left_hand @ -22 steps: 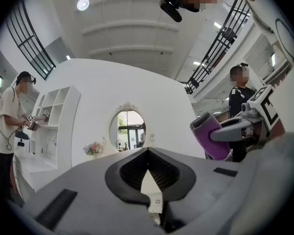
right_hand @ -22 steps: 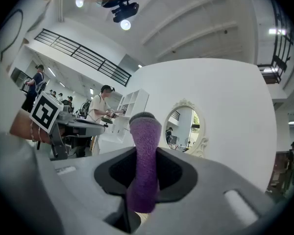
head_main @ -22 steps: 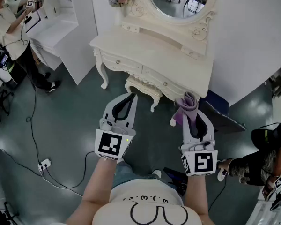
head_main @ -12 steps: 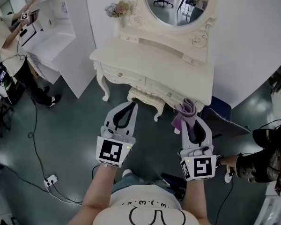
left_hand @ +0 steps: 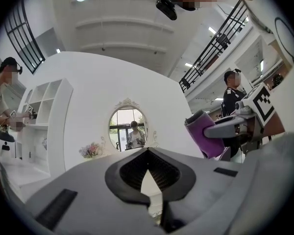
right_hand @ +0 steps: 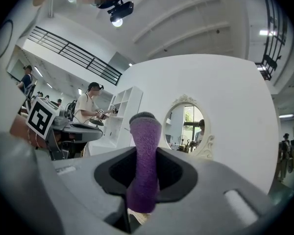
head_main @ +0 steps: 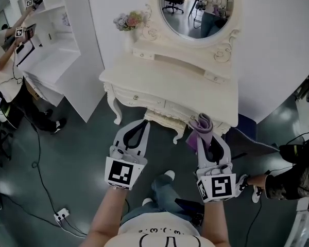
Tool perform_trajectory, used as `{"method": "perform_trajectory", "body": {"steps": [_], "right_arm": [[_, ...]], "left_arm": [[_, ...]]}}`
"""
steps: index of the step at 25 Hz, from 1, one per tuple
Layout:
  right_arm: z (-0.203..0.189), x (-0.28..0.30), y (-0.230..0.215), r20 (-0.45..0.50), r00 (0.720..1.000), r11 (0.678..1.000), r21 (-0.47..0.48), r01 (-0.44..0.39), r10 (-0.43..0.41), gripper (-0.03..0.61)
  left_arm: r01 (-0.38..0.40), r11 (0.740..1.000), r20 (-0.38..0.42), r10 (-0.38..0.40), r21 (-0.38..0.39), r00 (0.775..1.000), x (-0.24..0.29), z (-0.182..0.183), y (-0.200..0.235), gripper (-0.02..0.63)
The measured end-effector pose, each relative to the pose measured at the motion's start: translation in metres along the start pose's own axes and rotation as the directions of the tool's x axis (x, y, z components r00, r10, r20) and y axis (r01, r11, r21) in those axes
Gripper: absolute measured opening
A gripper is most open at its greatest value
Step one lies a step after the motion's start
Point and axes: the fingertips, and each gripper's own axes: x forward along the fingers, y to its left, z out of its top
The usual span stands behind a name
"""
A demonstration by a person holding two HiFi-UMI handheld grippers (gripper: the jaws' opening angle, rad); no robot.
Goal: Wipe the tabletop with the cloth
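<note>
Purple and thick-napped, the folded terry cloth (head_main: 202,124) stands up as a rounded roll from the right gripper (head_main: 210,140). That gripper's grey fingers (right_hand: 196,180) are clamped on the cloth's lower part, and its upper end pokes out past their tips toward 12 o'clock. In the head view the right forearm reaches straight forward from 5 o'clock of the picture, marker cube toward the person. The left gripper (head_main: 139,126) is held level with it at 7 o'clock, well apart from the cloth. Its fingers (left_hand: 88,190) are together at the tips with nothing between them, leaving only the hollow behind the tips.

At 12 o'clock from both grippers stands the cream-white carved dressing table (head_main: 170,81) with its oval mirror (head_main: 198,6) and a small bunch of pale flowers (head_main: 127,20) at its 10 o'clock corner. The cloth's top overlaps the table's front edge near the 5 o'clock corner; whether it touches the table I cannot tell
</note>
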Motion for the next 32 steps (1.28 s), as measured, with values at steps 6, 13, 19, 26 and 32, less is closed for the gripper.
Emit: {"method": "perform_trajectory", "body": {"steps": [6, 13, 19, 26, 32], "right_arm": [[-0.015, 0.054, -0.004, -0.015, 1.0, 1.0, 0.01, -0.016, 0.016, 0.093], [-0.043, 0.164, -0.017, -0.024, 0.998, 0.997, 0.05, -0.053, 0.054, 0.094], [-0.053, 0.266, -0.056, -0.026, 0.997, 0.996, 0.053, -0.066, 0.067, 0.094], [-0.07, 0.359, -0.092, -0.04, 0.995, 0.993, 0.08, -0.088, 0.091, 0.094], [-0.076, 0.424, -0.081, -0.044, 0.983, 0.98, 0.102, -0.171, 0.176, 0.094]], "left_arm": [[0.003, 1.0, -0.016, -0.004, -0.011, 1.0, 0.032, -0.019, 0.034, -0.003], [-0.033, 0.999, -0.06, 0.033, 0.006, 0.998, 0.103, -0.055, 0.106, -0.003], [-0.05, 0.999, -0.068, 0.049, -0.013, 0.996, 0.198, -0.073, 0.167, -0.003], [-0.08, 0.996, -0.104, 0.076, -0.034, 0.992, 0.275, -0.096, 0.217, -0.003], [-0.12, 0.992, -0.129, 0.115, -0.033, 0.985, 0.301, -0.106, 0.259, -0.003]]}}
